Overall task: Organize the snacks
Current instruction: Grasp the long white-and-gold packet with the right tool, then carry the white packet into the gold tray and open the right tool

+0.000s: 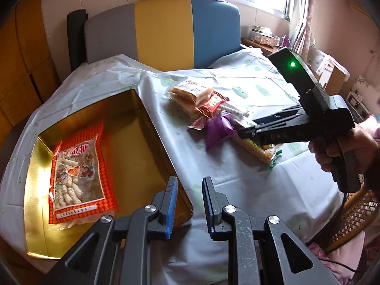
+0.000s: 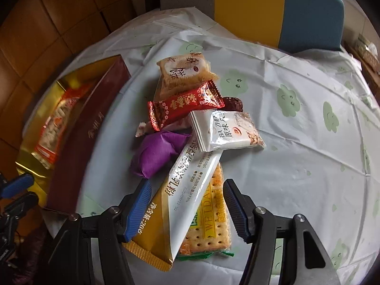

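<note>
A gold-lined tin box [image 1: 133, 133] holds one orange snack bag [image 1: 80, 178]; the box also shows in the right wrist view [image 2: 78, 133]. A pile of snacks lies on the table: a purple packet [image 2: 159, 152], a red packet [image 2: 185, 106], a white-and-gold sachet [image 2: 187, 190], a cracker pack [image 2: 213, 225] and a white packet [image 2: 228, 128]. My right gripper [image 2: 187, 204] is open with its fingers on either side of the sachet and cracker pack. My left gripper [image 1: 190, 204] is open and empty over the box's near corner. The right gripper [image 1: 244, 131] reaches into the pile.
The table wears a white cloth with green cloud faces [image 2: 296, 142]. A grey, yellow and blue chair back [image 1: 163, 30] stands behind it. A wicker chair [image 1: 351, 216] is at the right. A shelf with boxes [image 1: 263, 35] sits under the window.
</note>
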